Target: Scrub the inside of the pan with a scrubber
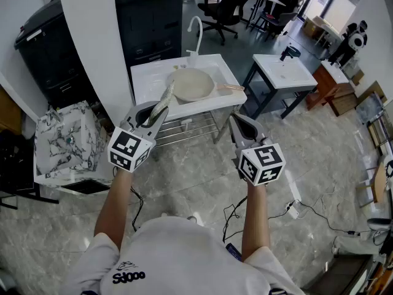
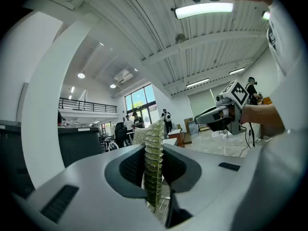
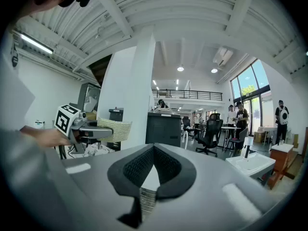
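Your left tool (image 1: pixel 153 114) is clamped on the scrubber (image 2: pixel 154 158), and the mesh pad stands on edge between the jaws and pokes out past the tips. Your right tool (image 1: pixel 241 126) is pinched together with nothing in it: in the right gripper view the pads meet at their tips and only bare space shows behind them.

Now the pan (image 1: pixel 193 83). It sits open side up on the white table (image 1: pixel 147 78), ahead of both tools and below them. From the left tool it lies forward and a touch to the right, just past the end of the scrubber as the head view shows it. From the right tool it lies forward and off to the left, a little farther away. So the scrubber hand is the nearer one.

Both tools are angled upward; their own views catch ceiling and room, not the pan. You'd likely need to tip the left tool down and forward to get into the bowl.

The pan's handle runs out to the right, toward your right tool's side, probably the natural place to steady it.
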A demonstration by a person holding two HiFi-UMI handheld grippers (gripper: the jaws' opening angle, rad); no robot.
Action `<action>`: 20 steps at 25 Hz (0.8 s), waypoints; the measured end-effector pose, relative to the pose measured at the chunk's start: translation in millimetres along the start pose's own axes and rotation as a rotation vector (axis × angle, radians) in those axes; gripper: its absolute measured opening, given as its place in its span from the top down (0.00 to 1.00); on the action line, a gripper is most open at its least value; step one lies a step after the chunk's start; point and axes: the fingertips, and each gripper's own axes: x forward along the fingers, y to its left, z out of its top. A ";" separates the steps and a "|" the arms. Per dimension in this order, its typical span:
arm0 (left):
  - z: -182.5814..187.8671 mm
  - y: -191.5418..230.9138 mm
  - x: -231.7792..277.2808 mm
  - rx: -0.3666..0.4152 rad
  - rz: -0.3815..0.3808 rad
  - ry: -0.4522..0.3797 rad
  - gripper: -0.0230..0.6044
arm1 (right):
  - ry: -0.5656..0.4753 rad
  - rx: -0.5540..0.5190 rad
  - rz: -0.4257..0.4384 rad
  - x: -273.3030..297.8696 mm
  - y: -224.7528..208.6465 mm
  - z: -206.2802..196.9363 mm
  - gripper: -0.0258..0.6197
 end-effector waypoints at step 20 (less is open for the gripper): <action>-1.6 -20.4 -6.7 0.013 -0.007 0.033 0.86 | -0.005 0.033 0.037 -13.6 12.9 -7.7 0.95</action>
